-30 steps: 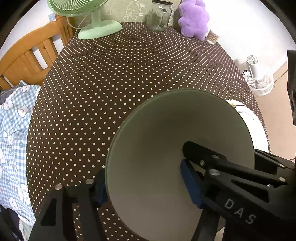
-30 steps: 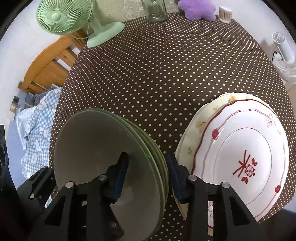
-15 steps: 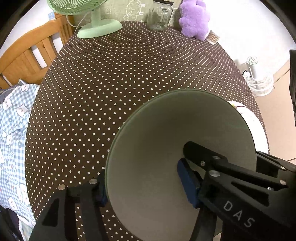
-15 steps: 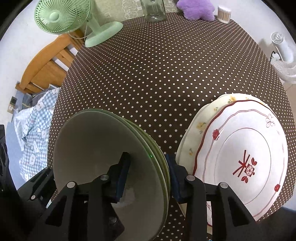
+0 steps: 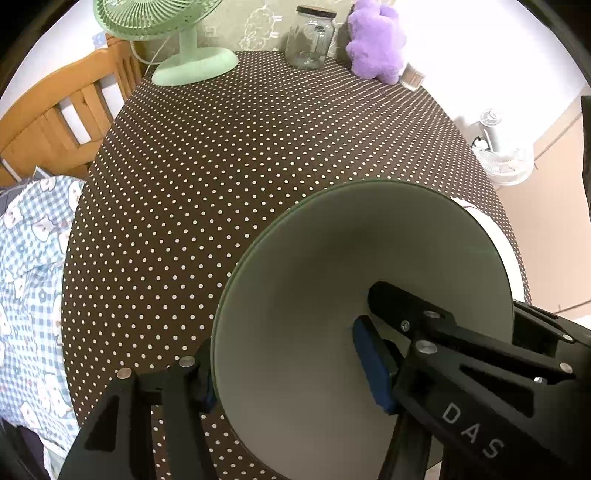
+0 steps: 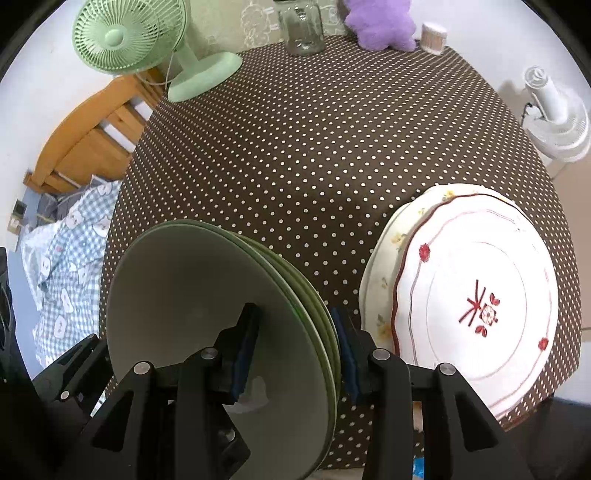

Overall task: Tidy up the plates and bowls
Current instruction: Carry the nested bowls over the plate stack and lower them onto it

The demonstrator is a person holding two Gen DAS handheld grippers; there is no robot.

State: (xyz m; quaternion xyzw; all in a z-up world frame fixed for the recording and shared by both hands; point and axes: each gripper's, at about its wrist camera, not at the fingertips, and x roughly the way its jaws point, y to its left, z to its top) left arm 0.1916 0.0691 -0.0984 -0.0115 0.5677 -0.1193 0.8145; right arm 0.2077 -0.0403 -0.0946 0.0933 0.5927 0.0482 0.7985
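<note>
A stack of pale green plates (image 6: 207, 310) stands tilted on edge over the near part of the dotted brown table (image 6: 332, 140). My right gripper (image 6: 295, 350) is shut on the stack's rim, one pad on each side. My left gripper (image 5: 288, 369) straddles the same green plates (image 5: 354, 280) from the other side, its jaws wide apart; the right pad stands off the plate face, so it looks open. A white plate with red flowers (image 6: 476, 306) lies on a cream flowered plate (image 6: 380, 273) at the right near edge.
At the far end stand a green desk fan (image 6: 155, 48), a glass jar (image 6: 301, 29), a purple plush toy (image 6: 380, 22) and a small tub of cotton swabs (image 6: 434, 37). A wooden chair (image 5: 62, 122) and a blue checked cloth (image 5: 29, 277) are at the left. A white floor fan (image 6: 554, 110) is right.
The green plates have shifted slightly right and tilted a little more upright in both views. The left gripper's right pad has drawn slightly off the plate face.
</note>
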